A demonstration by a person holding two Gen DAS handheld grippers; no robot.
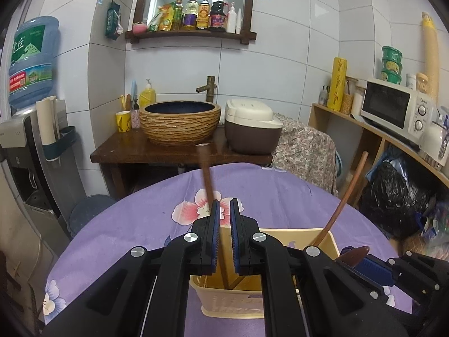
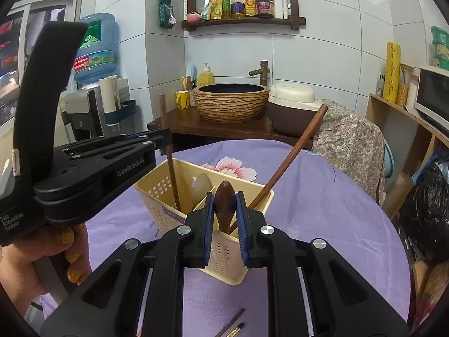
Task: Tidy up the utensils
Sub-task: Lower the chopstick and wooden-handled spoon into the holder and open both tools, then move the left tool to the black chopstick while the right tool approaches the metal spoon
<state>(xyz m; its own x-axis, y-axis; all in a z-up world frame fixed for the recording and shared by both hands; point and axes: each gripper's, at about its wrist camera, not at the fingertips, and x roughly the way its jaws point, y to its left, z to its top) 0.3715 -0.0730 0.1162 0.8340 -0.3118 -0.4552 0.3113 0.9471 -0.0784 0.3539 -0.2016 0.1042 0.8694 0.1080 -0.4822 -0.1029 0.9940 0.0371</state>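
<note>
"GenRobot.AI" left tongs (image 2: 165,140) grip a stick (image 2: 168,151); right tongs (image 2: 224,213) clamp a brown spoon (image 2: 225,199).

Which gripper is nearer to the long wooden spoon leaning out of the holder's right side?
Right. The right gripper, shut on a dark wooden spoon, sits just beside the leaning spoon. The left gripper holds a stick at the utensil holder's far side.

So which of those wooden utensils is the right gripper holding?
The dark wooden spoon, bowl up, is clamped by the right gripper. The long handle leans free in the caddy.
</note>
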